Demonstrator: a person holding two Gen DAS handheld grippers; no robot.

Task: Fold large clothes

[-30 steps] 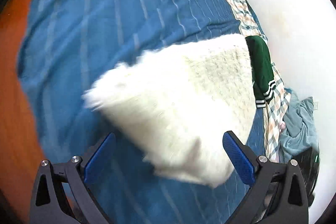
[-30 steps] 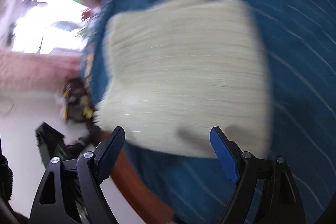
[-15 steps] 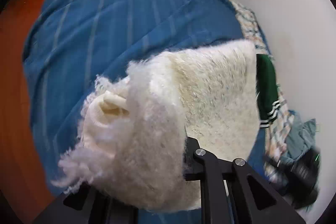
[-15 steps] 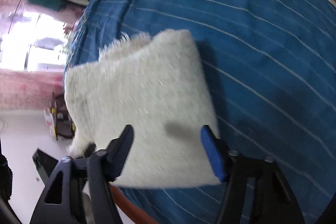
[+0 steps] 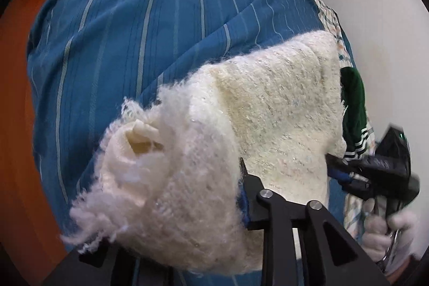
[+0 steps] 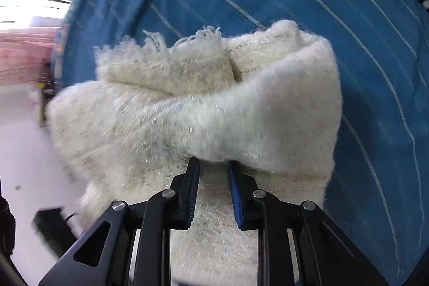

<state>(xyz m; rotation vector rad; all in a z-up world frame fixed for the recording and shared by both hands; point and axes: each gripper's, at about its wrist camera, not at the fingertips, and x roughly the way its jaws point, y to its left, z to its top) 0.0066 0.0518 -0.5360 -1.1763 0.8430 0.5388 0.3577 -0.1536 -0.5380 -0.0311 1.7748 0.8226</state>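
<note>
Since a second ago both jaws have closed, apparently pinching the fluffy white sweater [image 6: 203, 109] bunched over them.

bare blue bedspread [image 5: 139, 26] beyond, green garment [image 5: 354, 98] right

l hand-held gripper [image 5: 187, 205] tips hidden – fluffy sweater [image 5: 281, 109]

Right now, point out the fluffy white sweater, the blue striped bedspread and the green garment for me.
fluffy white sweater [image 6: 268, 119]: right wrist view, on the raised folded layer.
blue striped bedspread [image 5: 161, 18]: left wrist view, on bare striped cloth above the sweater.
green garment [image 5: 354, 103]: left wrist view, on its dark green body beside the sweater's right edge.
</note>
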